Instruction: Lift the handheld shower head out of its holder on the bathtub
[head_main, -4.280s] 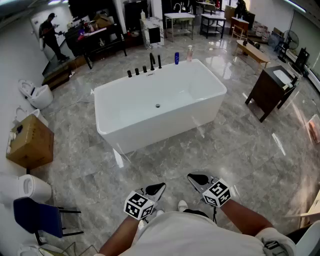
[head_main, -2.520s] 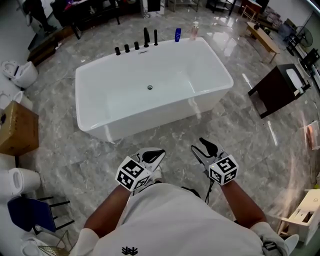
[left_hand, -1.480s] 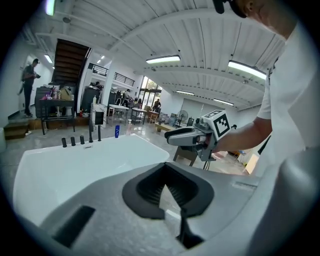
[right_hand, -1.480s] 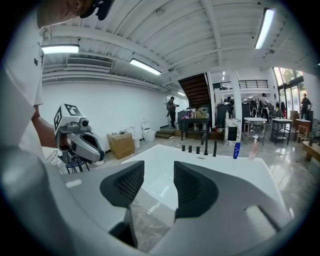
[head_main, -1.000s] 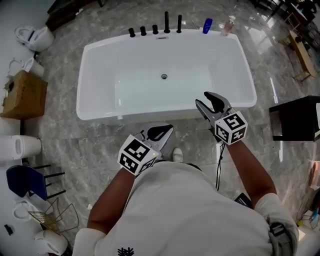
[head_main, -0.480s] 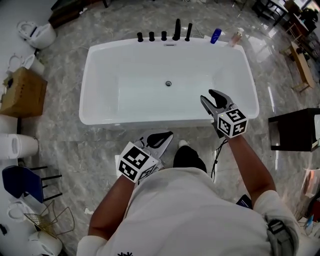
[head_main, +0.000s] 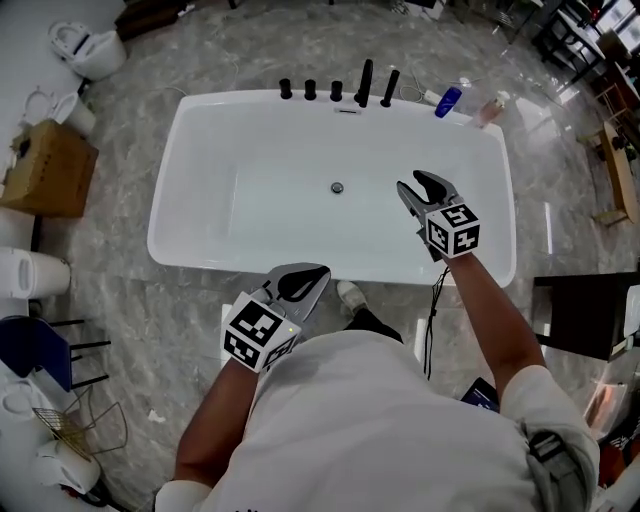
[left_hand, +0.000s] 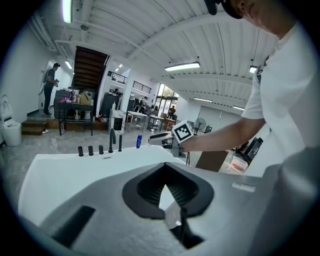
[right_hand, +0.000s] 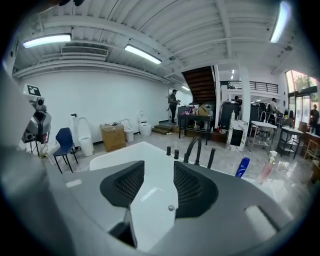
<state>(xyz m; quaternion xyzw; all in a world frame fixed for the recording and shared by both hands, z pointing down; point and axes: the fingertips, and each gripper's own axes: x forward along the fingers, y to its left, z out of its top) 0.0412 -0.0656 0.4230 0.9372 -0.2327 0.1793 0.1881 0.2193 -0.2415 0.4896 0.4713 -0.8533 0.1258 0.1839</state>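
Note:
The white bathtub (head_main: 200, 140) lies across the head view. On its far rim stand three black knobs, a curved black spout (head_main: 364, 83) and, right of it, the slim black handheld shower head (head_main: 390, 88), upright in its holder. The shower head also shows in the right gripper view (right_hand: 211, 157) and in the left gripper view (left_hand: 120, 142). My right gripper (head_main: 419, 186) hangs over the right half of the basin, short of the fittings, open with nothing between its jaws (right_hand: 158, 170). My left gripper (head_main: 297, 284) is at the near rim, shut and empty (left_hand: 164, 172).
A blue bottle (head_main: 448, 101) and a pink bottle (head_main: 490, 112) stand at the tub's far right corner. A cardboard box (head_main: 45, 170) and toilets (head_main: 85, 45) sit to the left, a blue chair (head_main: 35, 350) at lower left, a dark cabinet (head_main: 585, 315) at right.
The view has closed in on the tub. My right gripper has moved forward from the near rim to over the basin. My left gripper has come up to the near rim.

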